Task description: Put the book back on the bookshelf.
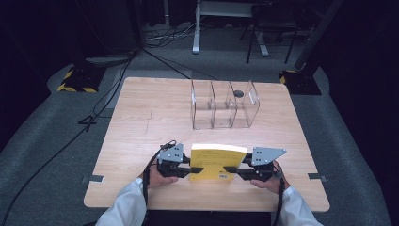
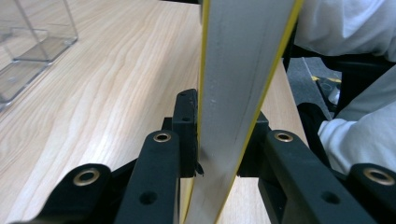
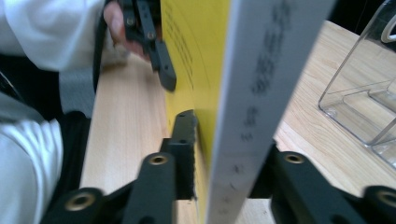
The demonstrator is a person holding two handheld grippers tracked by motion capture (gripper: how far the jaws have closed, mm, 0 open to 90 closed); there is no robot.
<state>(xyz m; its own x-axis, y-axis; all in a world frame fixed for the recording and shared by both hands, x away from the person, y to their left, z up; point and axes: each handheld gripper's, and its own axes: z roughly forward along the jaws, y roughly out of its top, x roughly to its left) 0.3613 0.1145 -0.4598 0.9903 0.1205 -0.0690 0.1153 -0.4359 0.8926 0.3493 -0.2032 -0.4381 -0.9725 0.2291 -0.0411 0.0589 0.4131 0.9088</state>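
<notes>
A yellow book (image 1: pixel 216 160) stands upright on the wooden table (image 1: pixel 141 122) near its front edge, front cover facing the person. My left gripper (image 1: pixel 196 169) is shut on the book's left side edge; in the left gripper view the pale page block (image 2: pixel 243 84) runs up between the two black jaws, with both pads against the covers. My right gripper (image 1: pixel 230 168) is shut on the book's right side edge. In the right gripper view its near pad presses the yellow cover (image 3: pixel 196 56), and the left gripper (image 3: pixel 163 70) clamps the far end.
A clear plastic organizer (image 1: pixel 225 104) with three upright compartments stands at the back middle of the table, also seen as a clear organizer (image 2: pixel 32 42) and a clear organizer (image 3: pixel 359 93). Bare wood lies between it and the book. White sleeves come in from the bottom edge.
</notes>
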